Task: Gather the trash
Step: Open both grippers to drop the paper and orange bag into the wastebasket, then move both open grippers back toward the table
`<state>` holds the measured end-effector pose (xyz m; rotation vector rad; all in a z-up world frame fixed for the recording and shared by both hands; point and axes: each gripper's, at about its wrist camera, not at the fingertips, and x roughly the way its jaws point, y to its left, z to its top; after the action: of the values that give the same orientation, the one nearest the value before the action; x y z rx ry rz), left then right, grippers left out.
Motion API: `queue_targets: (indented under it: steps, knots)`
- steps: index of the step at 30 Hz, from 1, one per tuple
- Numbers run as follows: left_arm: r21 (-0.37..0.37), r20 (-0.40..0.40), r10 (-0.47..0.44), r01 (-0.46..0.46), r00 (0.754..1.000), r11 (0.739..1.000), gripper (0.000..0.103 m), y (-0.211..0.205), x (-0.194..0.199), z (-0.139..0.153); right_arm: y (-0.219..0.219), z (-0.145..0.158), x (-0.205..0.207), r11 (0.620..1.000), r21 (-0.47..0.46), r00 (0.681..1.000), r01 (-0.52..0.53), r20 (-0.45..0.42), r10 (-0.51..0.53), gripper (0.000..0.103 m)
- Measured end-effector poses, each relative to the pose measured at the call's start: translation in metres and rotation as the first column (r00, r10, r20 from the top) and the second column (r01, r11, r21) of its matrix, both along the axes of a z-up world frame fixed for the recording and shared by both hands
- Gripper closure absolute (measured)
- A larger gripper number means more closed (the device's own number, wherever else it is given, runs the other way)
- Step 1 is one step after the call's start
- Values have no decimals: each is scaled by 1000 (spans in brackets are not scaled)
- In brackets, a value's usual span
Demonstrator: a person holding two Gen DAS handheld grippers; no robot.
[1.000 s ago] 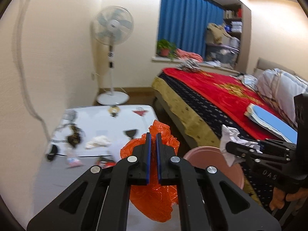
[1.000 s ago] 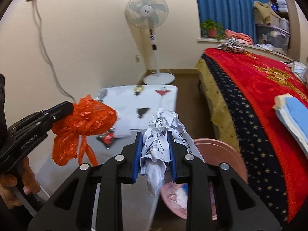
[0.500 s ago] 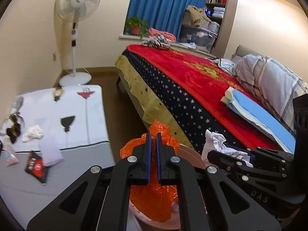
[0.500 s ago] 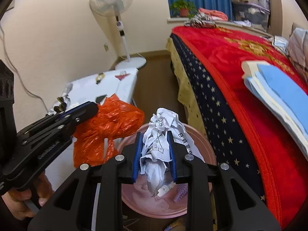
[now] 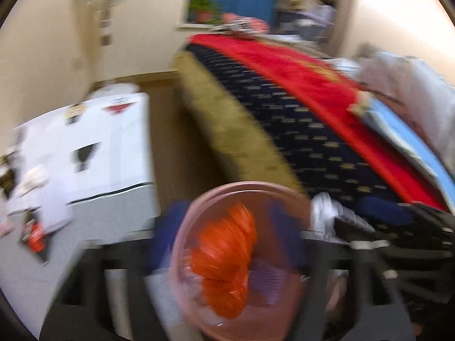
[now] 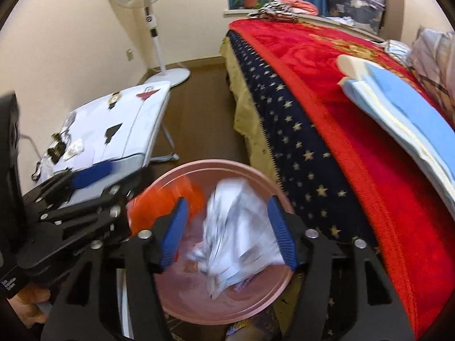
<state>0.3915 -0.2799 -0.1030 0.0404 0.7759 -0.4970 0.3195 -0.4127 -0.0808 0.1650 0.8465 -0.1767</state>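
A pink bin [image 6: 216,162] stands on the floor between the bed and a white table. My right gripper [image 6: 227,233] hangs over it, its jaws opening, blue pads spread wide. The crumpled white paper [image 6: 239,236] is blurred between them, clear of the left pad and dropping into the bin. My left gripper [image 6: 105,190] reaches in from the left, its jaws opening too. In the blurred left wrist view my left gripper [image 5: 224,236] stands wide over the bin [image 5: 244,184]. The orange plastic bag [image 5: 224,261] lies loose inside, free of the pads. It also shows as the orange bag [image 6: 170,196].
A bed with a red and star-patterned blanket [image 6: 327,119] fills the right side, close to the bin. The white folding table [image 6: 125,108] at the left carries small scraps and wrappers. A standing fan [image 6: 153,28] is by the far wall. Brown floor [image 6: 204,108] runs between.
Both grippers came down over the pink bin and their jaws opened. The orange bag left the left gripper and the crumpled paper left the right one, both dropping into the bin.
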Motion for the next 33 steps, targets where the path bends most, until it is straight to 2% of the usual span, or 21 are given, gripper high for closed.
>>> queue_targets:
  steps: [2,3,6,9,11,13,17,22,28,33]
  knots:
    - [-45,6,20,-20,1000,999,17,11,1,2,-3,4,-2,1000,-1,999,27,21,-27,26]
    - [-62,1,32,-32,999,998,16,17,1,3,-3,6,-3,1000,2,999,28,35,-28,25]
    - [-81,7,62,-61,998,995,14,29,-1,13,1,17,-5,1000,-8,997,25,76,-24,19]
    - [-69,62,126,-122,990,990,11,44,-12,33,9,39,-12,1000,1,985,26,168,-26,14]
    - [-74,108,154,-147,982,986,7,57,-22,49,19,59,-22,999,5,965,33,262,-33,7]
    - [-75,170,170,-159,971,984,8,74,-34,68,32,77,-33,1000,-1,932,19,361,-17,5]
    - [-35,261,198,-196,945,980,7,114,-60,98,64,98,-45,999,-17,894,-50,445,52,5]
    - [-2,309,264,-277,914,961,8,174,-83,117,107,110,-47,991,7,874,-136,472,117,5]
    - [4,325,393,-417,860,909,7,249,-98,123,163,111,-47,973,39,852,-227,492,179,5]
    - [-9,313,494,-517,811,856,7,300,-97,115,214,100,-35,954,-9,848,-299,455,270,5]
